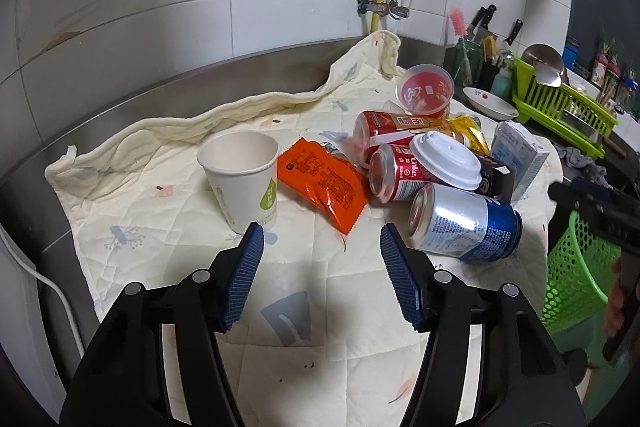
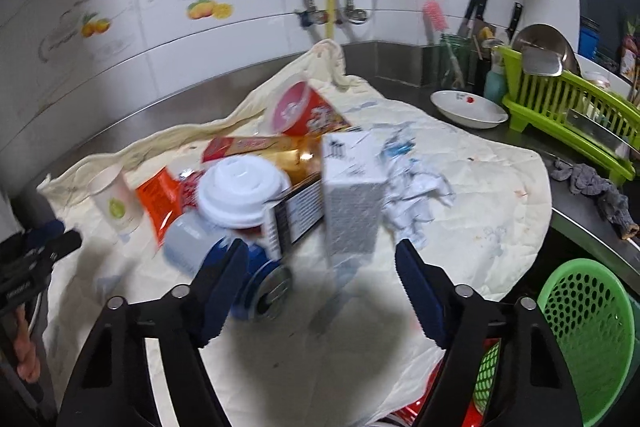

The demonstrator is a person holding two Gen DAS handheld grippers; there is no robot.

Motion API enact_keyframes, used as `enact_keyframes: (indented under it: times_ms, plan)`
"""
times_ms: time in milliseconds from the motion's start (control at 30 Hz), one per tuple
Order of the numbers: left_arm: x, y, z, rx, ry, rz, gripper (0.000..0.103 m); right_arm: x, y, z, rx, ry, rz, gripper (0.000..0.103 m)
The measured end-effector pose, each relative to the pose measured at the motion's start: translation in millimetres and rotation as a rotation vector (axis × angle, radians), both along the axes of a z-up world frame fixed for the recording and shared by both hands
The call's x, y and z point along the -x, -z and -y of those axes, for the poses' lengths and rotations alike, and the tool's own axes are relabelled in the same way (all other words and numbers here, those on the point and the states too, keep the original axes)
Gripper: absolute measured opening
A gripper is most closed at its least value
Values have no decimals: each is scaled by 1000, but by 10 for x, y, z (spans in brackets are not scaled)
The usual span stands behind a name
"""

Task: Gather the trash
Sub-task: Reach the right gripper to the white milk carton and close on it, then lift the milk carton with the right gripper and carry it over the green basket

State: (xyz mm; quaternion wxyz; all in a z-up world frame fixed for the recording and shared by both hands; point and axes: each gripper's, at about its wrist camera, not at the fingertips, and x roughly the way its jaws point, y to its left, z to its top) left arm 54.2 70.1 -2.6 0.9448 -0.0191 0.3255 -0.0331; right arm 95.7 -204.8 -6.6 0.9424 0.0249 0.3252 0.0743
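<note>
Green basket (image 2: pixel 588 339) at 4 o'clock, off the quilt (image 1: pixel 168 223). Trash heaped at 1 o'clock — blue can (image 1: pixel 468 223) nearest. Left gripper (image 1: pixel 322 251) and right gripper (image 2: pixel 322 263) released, empty. Advise centring on one piece before clenching — avoid snagging quilt.

Your left wrist view is sharp: print on the orange packet (image 1: pixel 322 185) and the silver-blue can (image 1: pixel 466 223) reads crisply. Your right wrist view is motion-blurred; the white carton (image 2: pixel 352 195) and paper cup (image 2: pixel 116 199) smear, and wall tile decals are soft. Light is even, cool, from overhead. Soft shadow pools on the quilted cloth (image 1: pixel 160 163) between the fingers in both views. Glare streaks the steel backsplash (image 1: pixel 168 95) and can tops. Fisheye bends tile lines; corners vignette to black.
</note>
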Motion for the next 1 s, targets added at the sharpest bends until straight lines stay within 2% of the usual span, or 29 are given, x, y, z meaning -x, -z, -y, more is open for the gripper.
enact_keyframes:
  times_ms: [267, 467, 567, 633, 1000]
  plan:
    - [-52, 10, 109, -7, 28, -9, 60, -417, -81, 78, 26, 5, -15, 65]
    - [-143, -88, 252, 4, 71, 1, 60, -706, -10, 60, 29, -1, -61, 61]
    - [-194, -137, 332, 18, 98, 4, 60, -802, 55, 54, 32, -5, -86, 52]
    - [-235, -163, 398, 19, 117, 8, 59, -828, 86, 65, 25, -7, -99, 41]
    - [-507, -61, 732, 36, 225, -49, 55, -607, -50, 197, -18, -12, -61, 41]
